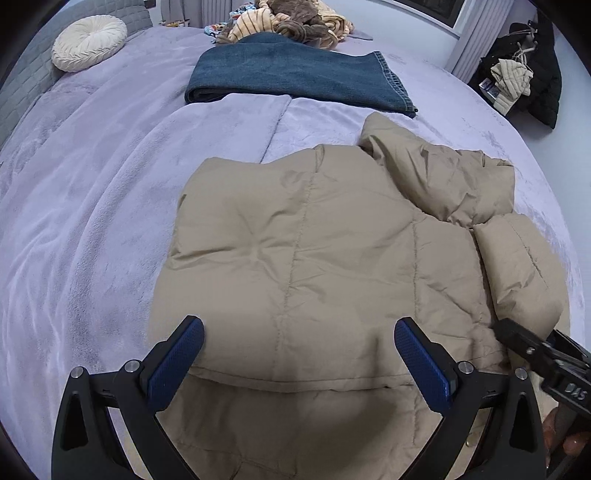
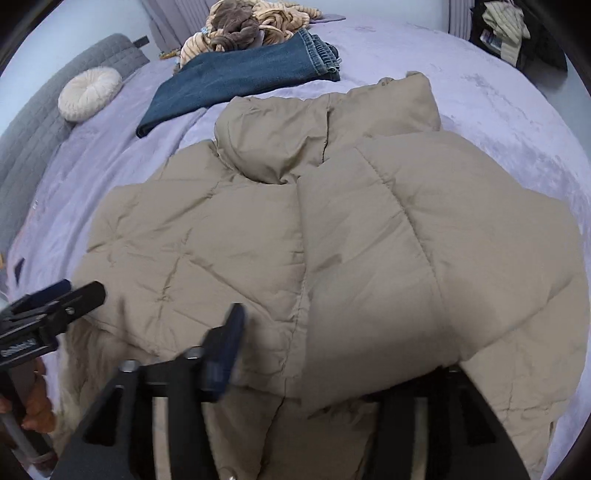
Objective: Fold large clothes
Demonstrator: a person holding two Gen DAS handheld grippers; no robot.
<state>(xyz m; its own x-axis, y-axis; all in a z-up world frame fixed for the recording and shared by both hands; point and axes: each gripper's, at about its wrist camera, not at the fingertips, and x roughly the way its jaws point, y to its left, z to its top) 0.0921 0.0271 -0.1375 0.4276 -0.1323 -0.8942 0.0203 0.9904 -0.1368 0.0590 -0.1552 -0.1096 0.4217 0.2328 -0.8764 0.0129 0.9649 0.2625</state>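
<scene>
Your fingers (image 1: 192,354) on the left gripper (image 1: 299,354) are spread wide and hold nothing; the folded edge of the beige jacket (image 1: 332,240) lies between them and a little under them. I think you keep them open like this because the near flap is already laid over and you are free to take a new hold.

On the right gripper (image 2: 332,350) only one finger shows clearly, to the left of a puffy part of the jacket that lies over the other side. Whether the fingers pinch this part or only carry it, I cannot tell.

Beyond both pairs of fingers the jacket rests flat on the purple bed (image 1: 92,221), its collar pointing away from you. Farther off, past the collar, are the folded jeans (image 1: 288,77), then a heap of striped clothes (image 1: 288,22), and a round white pillow (image 1: 88,42) to the left.

From the left camera you can see the open left fingers plainly, and the tip of the right gripper touching the jacket at the right. From the right camera you see the raised puffy part hiding its own far finger, which the left view does not show.
</scene>
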